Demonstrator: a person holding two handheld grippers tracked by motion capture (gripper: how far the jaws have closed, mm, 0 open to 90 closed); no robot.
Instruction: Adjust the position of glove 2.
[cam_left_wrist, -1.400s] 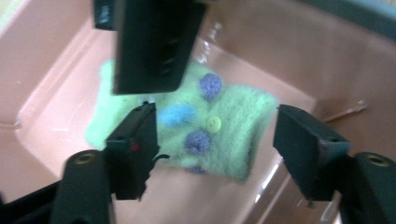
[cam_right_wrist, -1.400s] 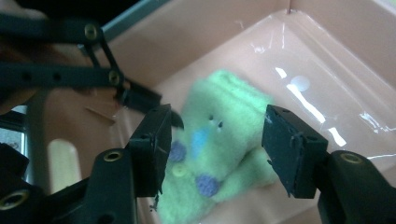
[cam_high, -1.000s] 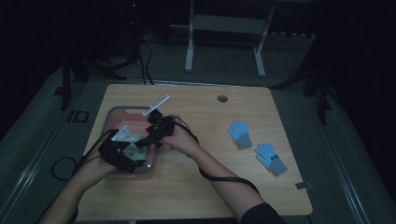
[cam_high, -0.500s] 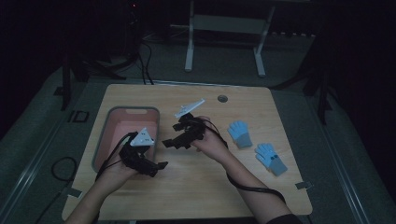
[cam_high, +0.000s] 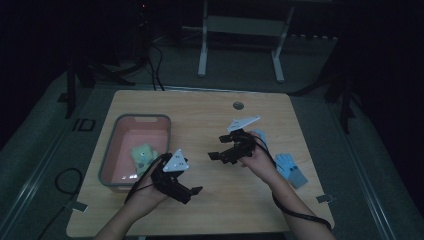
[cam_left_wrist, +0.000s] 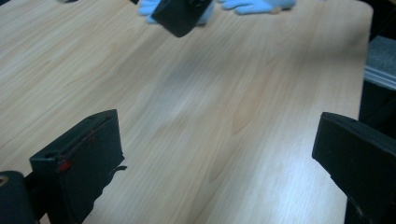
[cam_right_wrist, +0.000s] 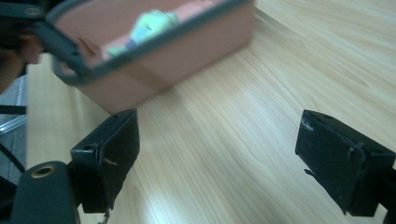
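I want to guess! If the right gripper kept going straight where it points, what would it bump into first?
Probably the pink bin. The right gripper is open, with bare table before it, though depth is hard to judge.

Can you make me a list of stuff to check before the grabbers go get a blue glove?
1. Left gripper open with nothing between its jaws: ok.
2. Right gripper open with nothing between its jaws: ok.
3. Blue gloves lying on the table, free to pick: ok.
4. Pink bin upright with room inside: ok.
5. Green toy inside the bin: ok.
6. Gloves flat or bunched: cannot tell.
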